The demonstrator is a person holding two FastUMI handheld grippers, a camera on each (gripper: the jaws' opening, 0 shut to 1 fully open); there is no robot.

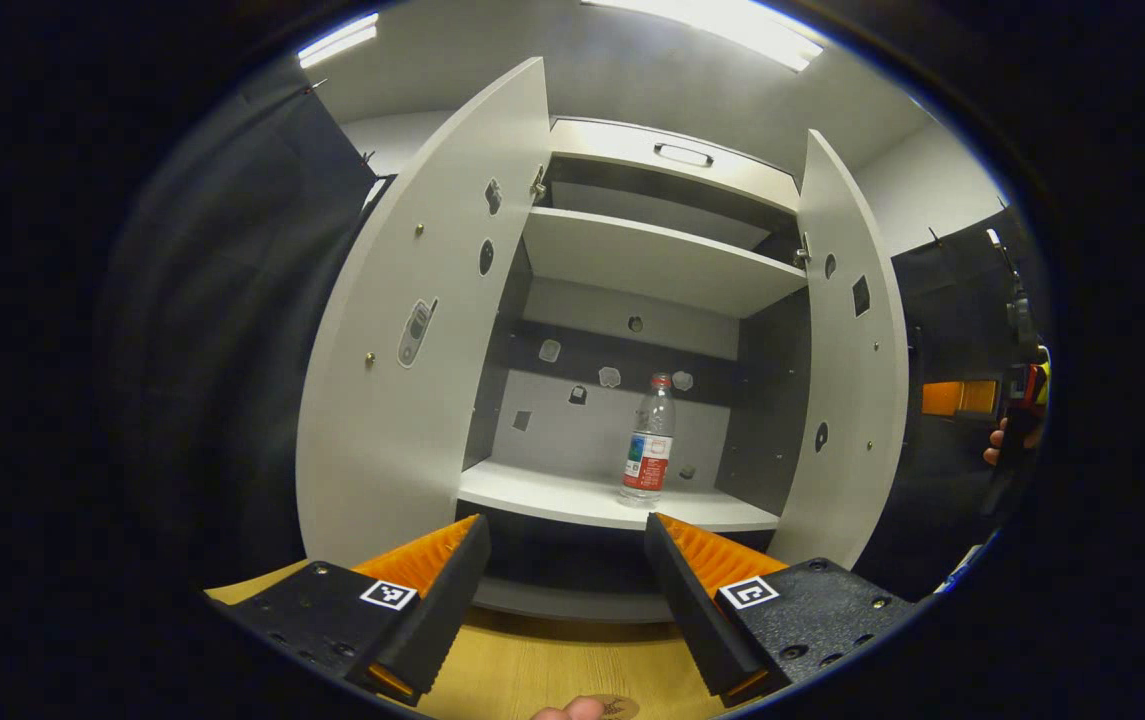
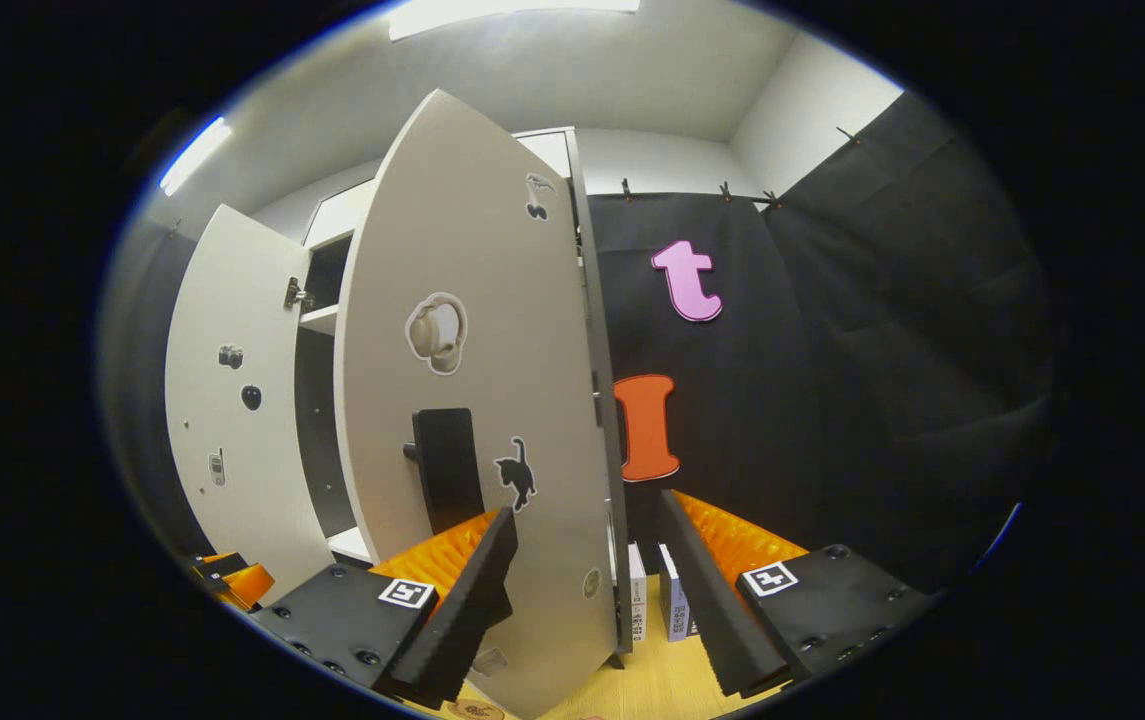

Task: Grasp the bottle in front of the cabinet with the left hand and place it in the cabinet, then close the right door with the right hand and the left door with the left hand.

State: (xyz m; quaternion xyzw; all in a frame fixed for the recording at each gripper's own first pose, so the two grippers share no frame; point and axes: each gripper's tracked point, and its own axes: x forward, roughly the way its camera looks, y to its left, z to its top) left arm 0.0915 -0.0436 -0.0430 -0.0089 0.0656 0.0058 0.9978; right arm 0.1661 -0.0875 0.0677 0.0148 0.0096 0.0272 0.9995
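Bottle (image 1: 648, 450) stands upright on cabinet shelf (image 1: 572, 497).

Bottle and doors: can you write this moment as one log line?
bottle: upright on cabinet shelf | left claw: open, empty | right claw: open, at right door edge | both doors open

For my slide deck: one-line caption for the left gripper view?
Open left gripper faces the cabinet, bottle upright on its shelf, both doors open.

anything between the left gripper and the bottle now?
No. In the left gripper view the open left gripper faces the bottle on the cabinet's lower shelf; just the shelf's bare front edge lies between.
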